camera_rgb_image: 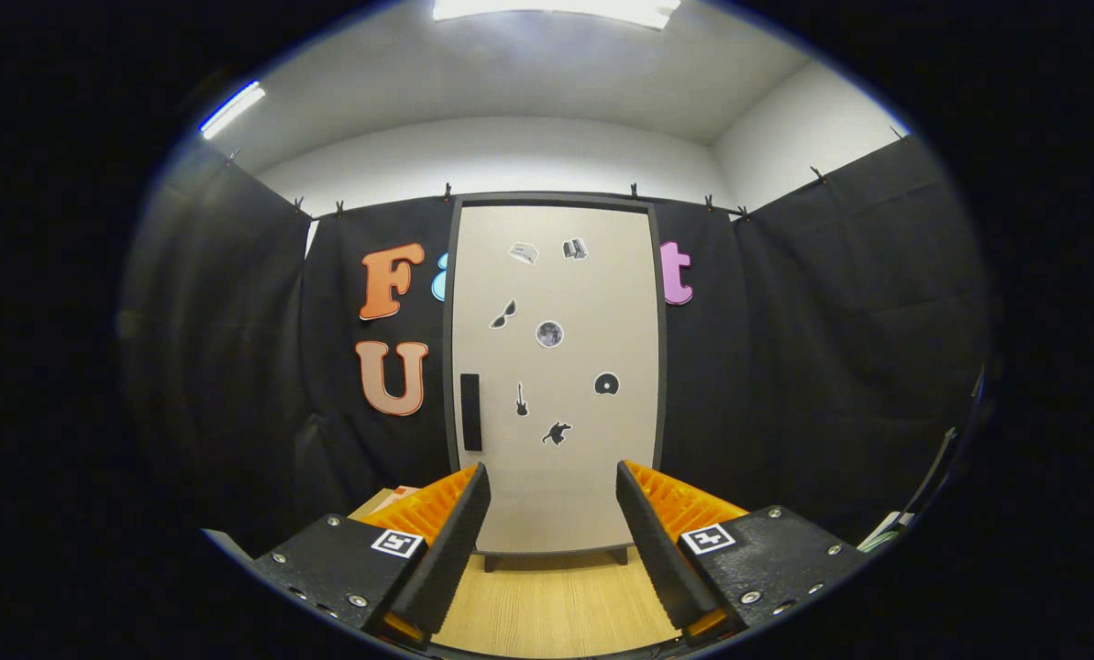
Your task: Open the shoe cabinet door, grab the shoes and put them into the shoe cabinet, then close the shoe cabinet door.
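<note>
One shoe cabinet [556, 385] stands beyond the fingers, upright against the booth's black cloth wall, its single door [592, 302] closed flush in the dark frame, so the opening step appears not yet begun.

Left to right:

- One pale, flat object [391, 498] low beside the cabinet's left foot, mostly hidden behind the left finger; what it is cannot be told.
- One left finger [446, 541], black pad with orange ribbed backing, with one square marker on its mount.
- One dark vertical handle [470, 412] on the door's left edge, at mid height. Its place suggests the door hinges on the right and swings from the left.
- Seven small decorative stickers [549, 334] scattered over the door face.
- One gripper [551, 550], fingers released and spread wide with nothing between them, aimed squarely at the door's lower half, seemingly set up for an approach to the handle.
- Two short cabinet feet [619, 555] visible on the wooden floor [556, 605].
- One right finger [657, 541], matching the left, one marker.

Shoes: none identifiable with certainty.
</note>
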`<state>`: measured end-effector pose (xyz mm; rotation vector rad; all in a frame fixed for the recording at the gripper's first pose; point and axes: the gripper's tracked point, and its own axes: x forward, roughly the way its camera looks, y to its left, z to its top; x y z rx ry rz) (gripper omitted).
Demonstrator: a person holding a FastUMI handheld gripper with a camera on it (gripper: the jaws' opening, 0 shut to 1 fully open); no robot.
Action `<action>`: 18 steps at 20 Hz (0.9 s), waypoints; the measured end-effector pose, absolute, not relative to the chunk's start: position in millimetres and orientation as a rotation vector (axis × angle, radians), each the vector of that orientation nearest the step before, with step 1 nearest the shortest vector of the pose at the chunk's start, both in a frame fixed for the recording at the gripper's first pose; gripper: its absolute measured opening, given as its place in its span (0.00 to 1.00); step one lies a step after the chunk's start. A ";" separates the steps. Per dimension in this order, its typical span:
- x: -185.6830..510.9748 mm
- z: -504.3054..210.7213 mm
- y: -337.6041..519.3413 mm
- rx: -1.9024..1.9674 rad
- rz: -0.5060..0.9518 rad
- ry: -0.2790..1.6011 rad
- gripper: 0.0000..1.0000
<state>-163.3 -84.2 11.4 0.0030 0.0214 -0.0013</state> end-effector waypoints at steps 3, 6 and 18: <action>-161.3 11.8 -82.1 0.006 0.005 0.024 0.87; -157.2 10.1 -81.8 -0.005 0.005 0.030 0.87; -149.4 9.4 -80.5 0.004 0.009 0.041 0.88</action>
